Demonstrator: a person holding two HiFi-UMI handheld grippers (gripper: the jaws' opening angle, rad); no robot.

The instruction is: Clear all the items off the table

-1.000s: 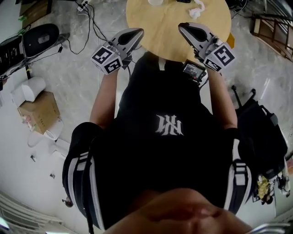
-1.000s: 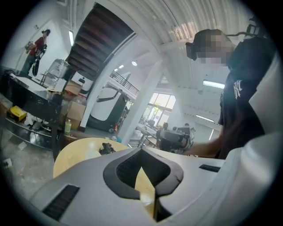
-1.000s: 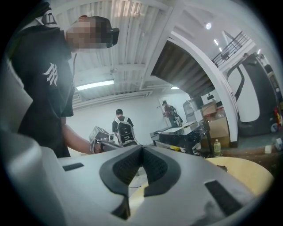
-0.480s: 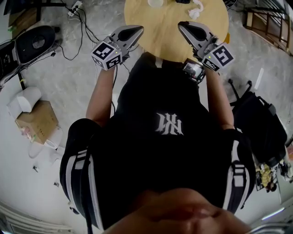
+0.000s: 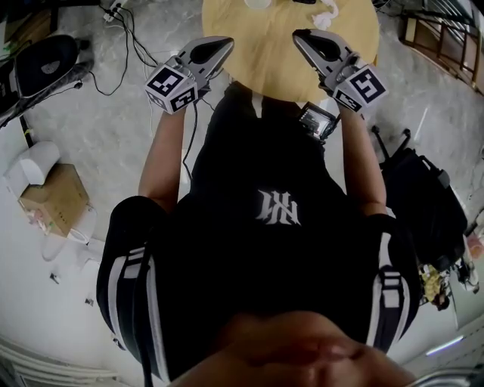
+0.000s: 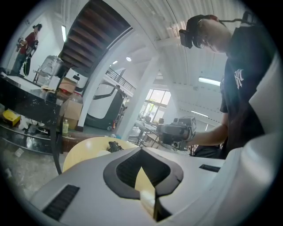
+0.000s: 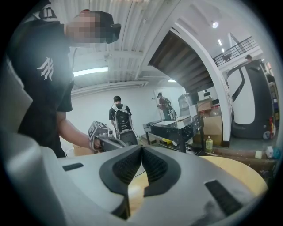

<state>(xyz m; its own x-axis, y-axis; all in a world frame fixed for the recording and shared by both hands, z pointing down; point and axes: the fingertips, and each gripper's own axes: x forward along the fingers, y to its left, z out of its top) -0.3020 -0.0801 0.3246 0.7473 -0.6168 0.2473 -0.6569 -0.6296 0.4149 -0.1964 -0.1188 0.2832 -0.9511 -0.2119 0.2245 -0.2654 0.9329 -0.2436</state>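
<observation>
A round wooden table (image 5: 287,53) stands just ahead of me. At its far edge lie a crumpled white tissue (image 5: 327,13), a white cup-like thing (image 5: 257,4) and a small dark item (image 5: 306,1), all cut off by the frame's top. My left gripper (image 5: 224,45) hovers at the table's near left edge, shut and empty. My right gripper (image 5: 297,35) hovers over the near right part, also shut and empty. In the left gripper view the table (image 6: 86,148) carries a small dark thing (image 6: 114,145). The right gripper view shows only the table's rim (image 7: 241,170).
A cardboard box (image 5: 49,198) and white parts sit on the floor at left. Cables (image 5: 128,30) and a black device (image 5: 45,60) lie at upper left. A black bag (image 5: 423,204) stands at right. A black workbench (image 7: 174,130) and people are farther off.
Both grippers have edged slightly up and apart in the head view, staying shut. The view has drifted a little, so floor items at left have slid leftward.
</observation>
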